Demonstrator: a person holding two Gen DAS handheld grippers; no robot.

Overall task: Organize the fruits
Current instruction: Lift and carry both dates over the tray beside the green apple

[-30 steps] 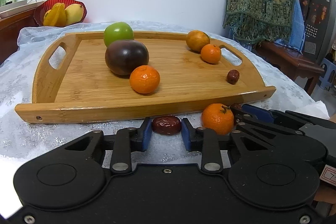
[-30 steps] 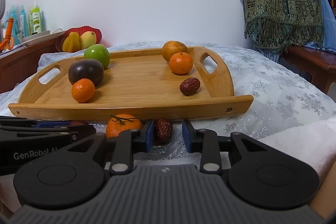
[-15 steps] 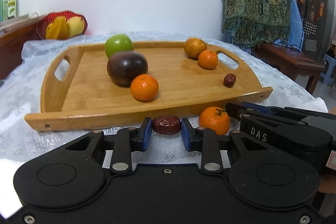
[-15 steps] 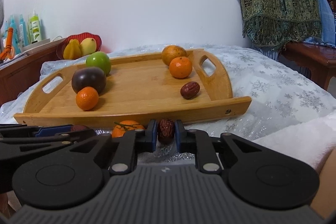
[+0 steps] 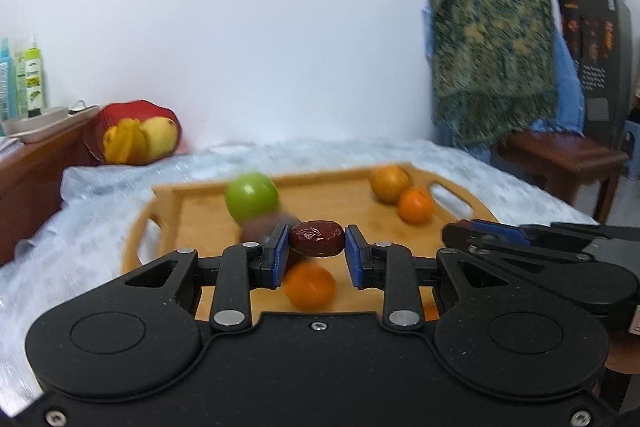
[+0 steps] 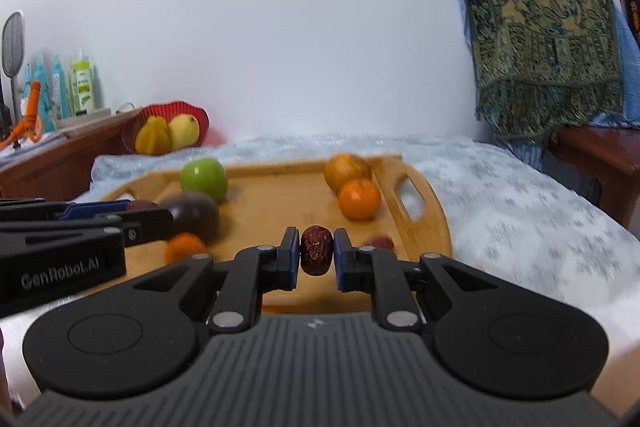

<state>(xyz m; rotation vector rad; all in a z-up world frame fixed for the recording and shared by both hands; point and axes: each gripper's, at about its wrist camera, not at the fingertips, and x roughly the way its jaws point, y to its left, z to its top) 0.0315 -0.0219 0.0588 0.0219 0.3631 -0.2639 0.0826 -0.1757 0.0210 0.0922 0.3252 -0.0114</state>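
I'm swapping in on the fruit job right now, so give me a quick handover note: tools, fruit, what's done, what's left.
Left tool: shut on a red date, held above the tray.
Right tool: shut on another date, also over the tray.
On the tray: green apple, dark fruit, three oranges, one date.
Done: both dates picked up.
Left: set both dates on the tray. An orange may remain off the tray; it is hidden now.

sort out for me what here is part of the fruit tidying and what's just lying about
Job:
- left claw, shut on a red date
- right claw, shut on another date
- wooden tray
- green apple
- dark plum
- tangerines

Lying about:
- patterned shawl
- bottles
- red fruit bowl
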